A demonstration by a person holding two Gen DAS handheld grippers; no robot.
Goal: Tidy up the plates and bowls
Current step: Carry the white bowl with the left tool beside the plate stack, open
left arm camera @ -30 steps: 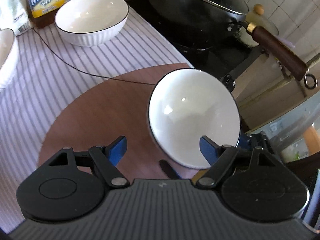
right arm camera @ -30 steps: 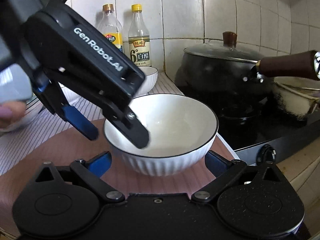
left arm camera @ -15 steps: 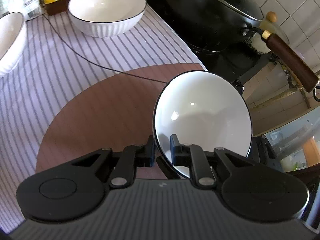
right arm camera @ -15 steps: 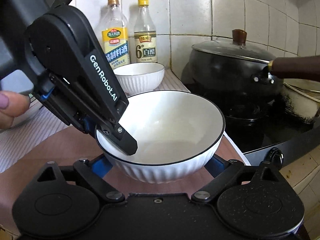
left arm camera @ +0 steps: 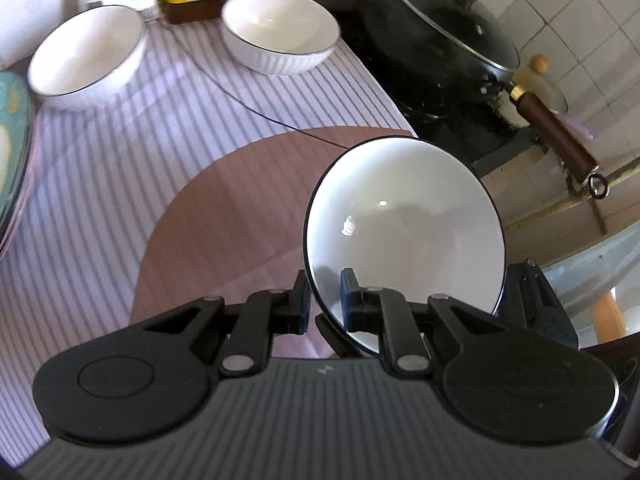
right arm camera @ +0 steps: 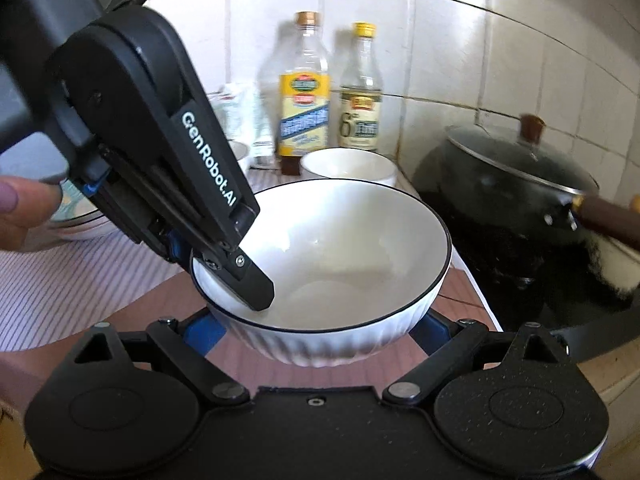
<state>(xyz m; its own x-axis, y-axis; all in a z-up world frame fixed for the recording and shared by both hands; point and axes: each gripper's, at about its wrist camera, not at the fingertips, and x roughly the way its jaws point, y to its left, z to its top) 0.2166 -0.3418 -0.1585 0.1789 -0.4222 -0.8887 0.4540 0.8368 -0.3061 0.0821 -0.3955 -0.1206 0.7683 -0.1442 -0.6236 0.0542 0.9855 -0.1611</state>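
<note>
A white bowl with a dark rim [left arm camera: 404,232] [right arm camera: 332,264] is lifted off the brown round mat [left arm camera: 240,208]. My left gripper [left arm camera: 325,300] is shut on its near rim, one finger inside [right arm camera: 248,280] and one outside. My right gripper [right arm camera: 320,328] is open wide, its blue pads [right arm camera: 204,330] on either side of the bowl's ribbed base. I cannot tell whether they touch it. Two more white bowls [left arm camera: 280,32] [left arm camera: 86,56] stand at the back of the striped cloth [left arm camera: 100,160]. A teal plate [left arm camera: 12,148] lies at the left edge.
A black lidded wok [left arm camera: 432,40] with a brown handle [left arm camera: 556,136] sits on the stove right of the cloth. Two bottles [right arm camera: 306,92] [right arm camera: 360,92] stand against the tiled wall behind the bowls. A thin black cord [left arm camera: 256,110] crosses the cloth.
My left gripper went from open to shut on the bowl's rim and has raised the bowl. My right gripper moved in, so the bowl's base sits between its open fingers.
</note>
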